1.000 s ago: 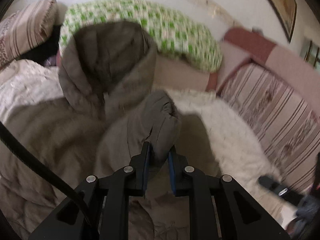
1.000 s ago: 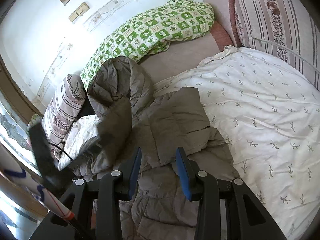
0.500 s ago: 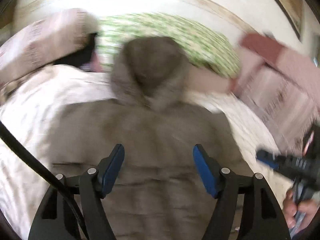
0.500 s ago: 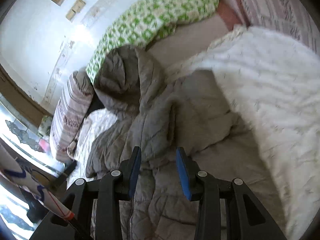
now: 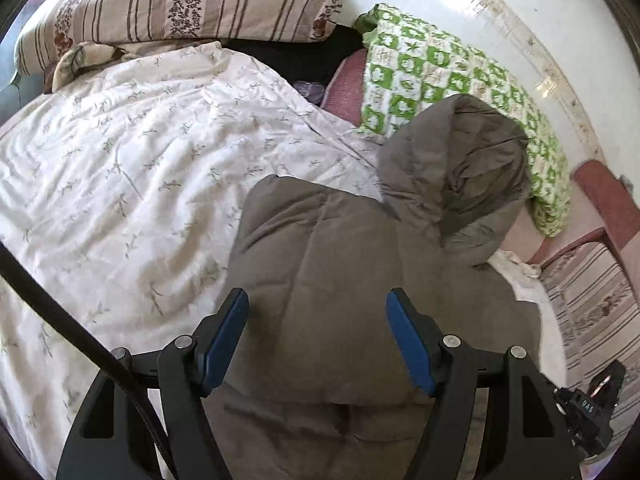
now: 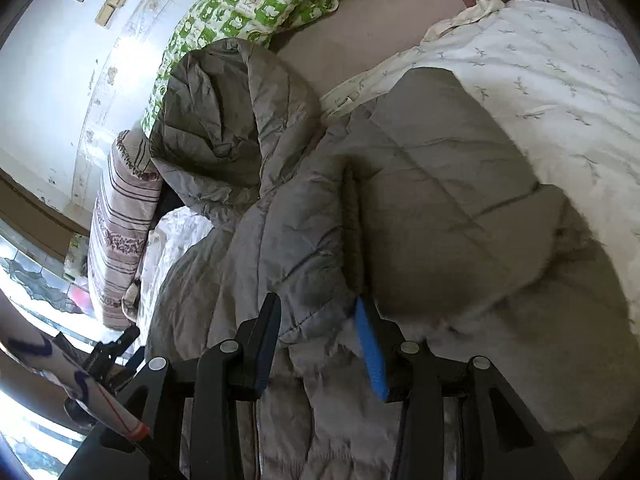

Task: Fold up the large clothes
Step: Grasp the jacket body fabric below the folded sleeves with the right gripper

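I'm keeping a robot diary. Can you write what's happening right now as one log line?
step: folding puffer jacket | place: floral bedspread | left gripper: open, above jacket | right gripper: open, over sleeve fold

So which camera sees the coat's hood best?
The right wrist view: the hood lies open toward it, so the quilted inside shows. The left wrist view catches the hood farther off, from its side, folds mostly shadowed.

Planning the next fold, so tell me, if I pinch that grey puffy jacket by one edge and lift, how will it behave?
The jacket is quilted and puffy, so probably light but bulky. It lies in soft folds, so it would likely droop, and its hood would dangle.
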Available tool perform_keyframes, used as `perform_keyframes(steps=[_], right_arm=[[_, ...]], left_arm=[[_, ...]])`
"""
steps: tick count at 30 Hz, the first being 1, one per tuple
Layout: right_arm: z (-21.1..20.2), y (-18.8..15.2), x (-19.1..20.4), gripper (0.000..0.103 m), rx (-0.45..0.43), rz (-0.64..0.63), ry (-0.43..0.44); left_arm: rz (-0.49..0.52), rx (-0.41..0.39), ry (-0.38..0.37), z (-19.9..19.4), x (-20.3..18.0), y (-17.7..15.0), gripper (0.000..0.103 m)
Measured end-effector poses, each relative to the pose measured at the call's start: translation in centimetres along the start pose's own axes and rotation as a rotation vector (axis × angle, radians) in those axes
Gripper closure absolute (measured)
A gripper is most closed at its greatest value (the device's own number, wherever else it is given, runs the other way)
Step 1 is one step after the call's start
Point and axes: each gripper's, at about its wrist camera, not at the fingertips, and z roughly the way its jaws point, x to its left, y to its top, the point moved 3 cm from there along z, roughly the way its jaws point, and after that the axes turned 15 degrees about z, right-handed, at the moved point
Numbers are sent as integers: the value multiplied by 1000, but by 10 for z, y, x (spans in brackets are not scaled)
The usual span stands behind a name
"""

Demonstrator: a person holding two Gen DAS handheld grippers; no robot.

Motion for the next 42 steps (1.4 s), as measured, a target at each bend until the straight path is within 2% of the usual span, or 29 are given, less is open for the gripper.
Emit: perform_keyframes(steps=[1, 2, 5, 6, 9, 11, 13, 14, 15, 17, 19, 23, 24, 26, 27, 29, 31, 33, 38, 40, 42], right_arm=[[6, 0, 0, 72, 16, 10, 14], [9, -2, -1, 81, 14, 6, -16], [6, -4, -2, 86, -17, -12, -51], [4, -4, -2, 86, -30, -16, -71], [-10, -2, -5, 87, -78, -8, -106], [-23, 1, -5, 87, -129, -26, -151], [-26, 2, -7, 87, -137, -46, -188], [-20, 3, -10, 87, -113, -46, -198], [-13, 2, -16, 87, -89, -31, -205], [-2, 1, -26, 86, -49, -16, -215], [-4, 3, -29, 83, -39, 16, -191], [-22, 3, -20, 76, -72, 0, -206], [-30, 1, -16, 76, -109, -17, -233], [-50, -3, -3, 75, -242, -98, -317], [-55, -4, 4, 74, -281, -140, -329], [-59, -6, 19, 74, -323, -195, -295], [-49, -9, 31, 74, -294, -244, -245], [-30, -13, 34, 74, -246, -285, -225], [8, -15, 20, 75, -162, -297, -308], [20, -16, 13, 75, -124, -290, -330], [25, -15, 10, 75, -108, -286, -335]], left_arm=[[4, 7, -4, 3, 1, -2, 33], [17, 22, -3, 8, 0, -5, 33], [97, 63, 63, 22, -6, -15, 33], [112, 72, 83, 24, -7, -17, 33], [92, 67, 71, 21, -7, -18, 33], [109, 17, 85, 7, -12, -12, 33], [162, -9, 128, -2, -19, -9, 33], [198, 3, 165, 1, -22, -10, 33], [211, 29, 171, 8, -24, -12, 33], [197, 115, 135, 28, -22, -22, 32], [183, 133, 143, 33, -18, -25, 30], [172, 101, 156, 22, -15, -19, 30], [169, 77, 160, 15, -17, -16, 31], [177, 5, 154, -1, -26, -9, 31], [197, -29, 168, -9, -33, -5, 31], [257, -80, 174, -17, -51, -2, 31], [300, -89, 151, -16, -68, -4, 30], [334, -61, 111, -7, -83, -11, 30], [336, 32, 113, 21, -87, -27, 30], [307, 90, 114, 36, -80, -33, 23], [292, 104, 105, 41, -77, -36, 21]])
